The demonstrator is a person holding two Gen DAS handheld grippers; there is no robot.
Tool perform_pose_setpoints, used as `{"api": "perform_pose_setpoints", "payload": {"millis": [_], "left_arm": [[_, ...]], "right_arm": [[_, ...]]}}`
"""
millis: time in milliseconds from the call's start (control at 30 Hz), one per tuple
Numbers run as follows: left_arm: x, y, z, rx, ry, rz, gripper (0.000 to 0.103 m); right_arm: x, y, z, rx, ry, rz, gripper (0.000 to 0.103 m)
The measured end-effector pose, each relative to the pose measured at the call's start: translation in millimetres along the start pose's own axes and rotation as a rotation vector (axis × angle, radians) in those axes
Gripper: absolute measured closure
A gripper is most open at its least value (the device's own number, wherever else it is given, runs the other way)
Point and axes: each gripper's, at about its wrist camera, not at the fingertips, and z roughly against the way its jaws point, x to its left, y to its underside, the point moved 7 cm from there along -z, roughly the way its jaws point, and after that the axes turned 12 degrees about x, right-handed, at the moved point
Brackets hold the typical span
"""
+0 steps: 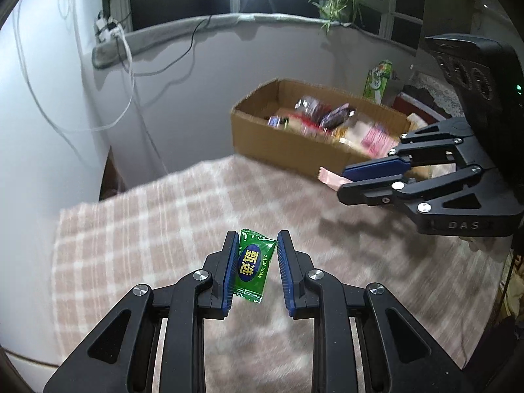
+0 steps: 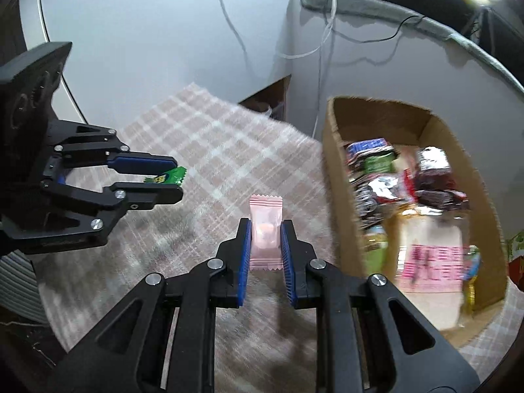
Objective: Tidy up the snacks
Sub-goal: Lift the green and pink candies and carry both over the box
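While angled downward over blanket point(image 1: 163, 216), left tongs point(image 1: 255, 262) clamp green candy point(image 1: 250, 265), right tongs point(image 2: 265, 245) pink candy point(image 2: 265, 229).

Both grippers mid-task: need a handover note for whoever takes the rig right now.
Left gripper: shut on the green candy, lifted off the checked cloth.
Right gripper: shut on the pink candy, also held above the cloth.
Cardboard box: open, at the far edge of the cloth, to the right of both grippers, already holding mixed snack packets.
Done: both candies picked up.
Left: likely carry each one over the box and release it. No other loose snacks show on the cloth in these views.
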Motion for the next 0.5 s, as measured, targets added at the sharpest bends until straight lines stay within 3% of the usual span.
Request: {"api": "perform_pose_setpoints", "payload": {"millis": [200,500], "left_arm": [[-19.6,-37.3,3.9,-0.051,0.016,-0.043,0.081],[-61.1,-81.5,-9.9,-0.095,0.052,-0.101,0.081]], "right_arm": [[-26.3,-2.5,31.4,-0.062,0.061,-0.031,0.085],[-79.0,10.9,48.7,-0.080,0.130,-0.125,0.084]]}}
